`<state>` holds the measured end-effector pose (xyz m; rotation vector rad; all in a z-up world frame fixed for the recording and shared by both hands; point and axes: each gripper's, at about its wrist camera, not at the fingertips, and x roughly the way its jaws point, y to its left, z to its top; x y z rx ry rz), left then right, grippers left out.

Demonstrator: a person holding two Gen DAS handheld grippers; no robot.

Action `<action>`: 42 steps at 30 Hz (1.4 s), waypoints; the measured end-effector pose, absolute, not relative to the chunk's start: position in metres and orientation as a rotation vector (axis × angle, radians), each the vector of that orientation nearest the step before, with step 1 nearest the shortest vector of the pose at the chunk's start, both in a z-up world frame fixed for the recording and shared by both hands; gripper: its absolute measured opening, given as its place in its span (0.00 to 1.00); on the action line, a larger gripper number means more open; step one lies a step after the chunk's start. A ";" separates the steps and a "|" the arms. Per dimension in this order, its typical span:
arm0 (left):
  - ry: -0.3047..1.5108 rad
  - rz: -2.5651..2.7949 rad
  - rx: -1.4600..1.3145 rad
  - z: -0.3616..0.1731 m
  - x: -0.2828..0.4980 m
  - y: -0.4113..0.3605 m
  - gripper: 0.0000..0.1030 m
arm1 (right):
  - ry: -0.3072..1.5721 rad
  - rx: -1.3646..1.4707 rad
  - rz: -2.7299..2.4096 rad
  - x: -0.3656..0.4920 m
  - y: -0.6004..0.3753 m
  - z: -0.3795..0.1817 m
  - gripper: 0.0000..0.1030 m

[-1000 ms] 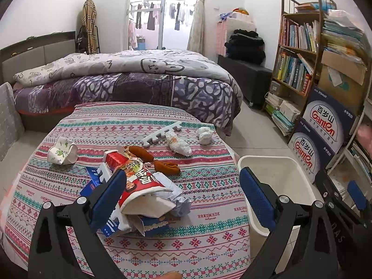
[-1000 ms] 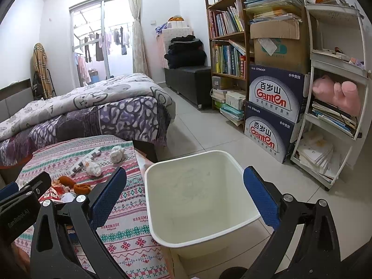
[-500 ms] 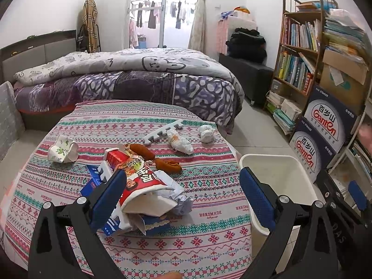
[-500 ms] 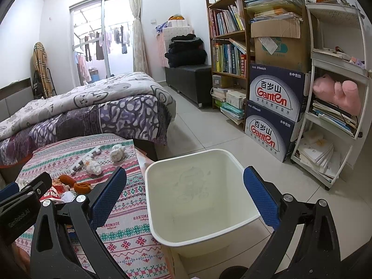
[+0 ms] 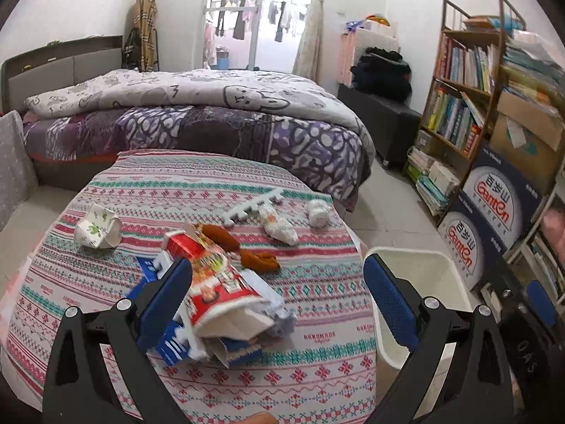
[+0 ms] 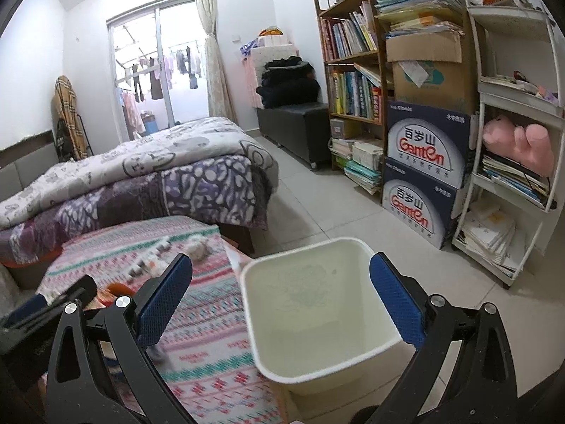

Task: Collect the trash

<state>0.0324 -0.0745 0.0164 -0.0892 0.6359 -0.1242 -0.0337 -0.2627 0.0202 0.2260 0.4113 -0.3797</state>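
Several pieces of trash lie scattered over the round table (image 5: 197,183) with its patterned cloth, and none of it is in the bin yet. The white bin (image 6: 319,314) stands on the floor just beside the table's right edge, and it looks empty (only a faint mark on its bottom).

The left gripper (image 5: 279,296) hangs wide open over the near edge of the table, its blue pads framing the pile there: a crushed red noodle cup (image 5: 215,282) lying on its side atop a blue carton (image 5: 166,335) and some crumpled wrapping. Nothing is gripped. The right gripper (image 6: 280,296) is open just as wide, poised above the bin and holding nothing.

Farther back sit brown peels (image 5: 247,251) near the table's middle, a squashed paper cup (image 5: 97,226) toward the left edge, and a white comb-like strip (image 5: 252,203), a wrapped wad (image 5: 279,226) and a tissue ball (image 5: 317,212) toward the far right edge.

The step in hand looks like the first pick, the noodle cup. To do it well, the left gripper should come down with one pad on each side of the cup's flattened body, not its flimsy rim, and close firmly. The loose wrapper beneath may drag along, so a slow lift is wise. Then a short carry right, releasing low over the bin.
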 end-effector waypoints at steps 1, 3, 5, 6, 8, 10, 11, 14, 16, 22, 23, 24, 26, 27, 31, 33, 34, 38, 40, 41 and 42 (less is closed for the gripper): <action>0.638 -0.111 -0.093 0.021 0.037 -0.070 0.92 | 0.410 0.226 -0.371 -0.030 -0.261 0.026 0.93; 0.643 -0.089 -0.089 0.029 0.047 -0.062 0.92 | 0.414 0.218 -0.354 -0.020 -0.259 0.041 0.93; 0.657 -0.053 -0.077 0.038 0.061 -0.050 0.92 | 0.417 0.214 -0.319 -0.010 -0.255 0.054 0.93; 0.666 -0.040 -0.075 0.039 0.066 -0.046 0.92 | 0.421 0.208 -0.301 -0.005 -0.253 0.060 0.93; 0.701 0.006 -0.078 0.041 0.084 -0.028 0.92 | 0.436 0.179 -0.269 0.007 -0.247 0.068 0.93; 0.739 0.056 -0.079 0.040 0.100 -0.011 0.92 | 0.456 0.141 -0.238 0.021 -0.239 0.074 0.93; 0.762 0.083 -0.085 0.039 0.109 0.000 0.92 | 0.474 0.122 -0.222 0.028 -0.235 0.074 0.93; 0.831 0.177 -0.134 0.031 0.132 0.037 0.93 | 0.532 0.108 -0.179 0.051 -0.229 0.072 0.93; 0.885 0.260 -0.209 0.021 0.148 0.070 0.93 | 0.577 0.120 -0.163 0.068 -0.227 0.064 0.93; 0.997 0.484 -0.426 -0.026 0.179 0.148 0.93 | 0.679 0.147 -0.143 0.111 -0.224 0.034 0.93; 1.018 0.511 -0.473 -0.037 0.182 0.157 0.93 | 0.695 0.159 -0.143 0.117 -0.224 0.028 0.93; 1.036 0.528 -0.504 -0.045 0.183 0.161 0.93 | 0.710 0.171 -0.144 0.123 -0.224 0.021 0.93; 1.089 0.554 -0.595 -0.067 0.191 0.170 0.93 | 0.759 0.218 -0.139 0.137 -0.225 0.007 0.93; 1.108 0.561 -0.630 -0.076 0.195 0.174 0.93 | 0.779 0.234 -0.136 0.143 -0.225 0.002 0.93; 1.105 0.608 -0.695 -0.093 0.211 0.187 0.93 | 0.839 0.266 -0.120 0.165 -0.216 -0.017 0.93; 1.091 0.621 -0.687 -0.092 0.220 0.192 0.93 | 0.862 0.266 -0.100 0.177 -0.210 -0.024 0.93; 1.092 0.628 -0.675 -0.093 0.226 0.195 0.93 | 0.868 0.265 -0.093 0.181 -0.208 -0.026 0.93; 1.160 0.630 -0.667 -0.107 0.241 0.203 0.93 | 0.914 0.220 -0.046 0.208 -0.195 -0.038 0.93; 1.201 0.601 -0.688 -0.118 0.242 0.202 0.87 | 0.979 0.217 -0.001 0.223 -0.187 -0.051 0.93; 1.210 0.599 -0.668 -0.119 0.242 0.200 0.81 | 0.999 0.219 0.017 0.229 -0.184 -0.057 0.93; 1.198 0.590 -0.637 -0.116 0.241 0.197 0.77 | 1.026 0.220 0.038 0.235 -0.180 -0.065 0.93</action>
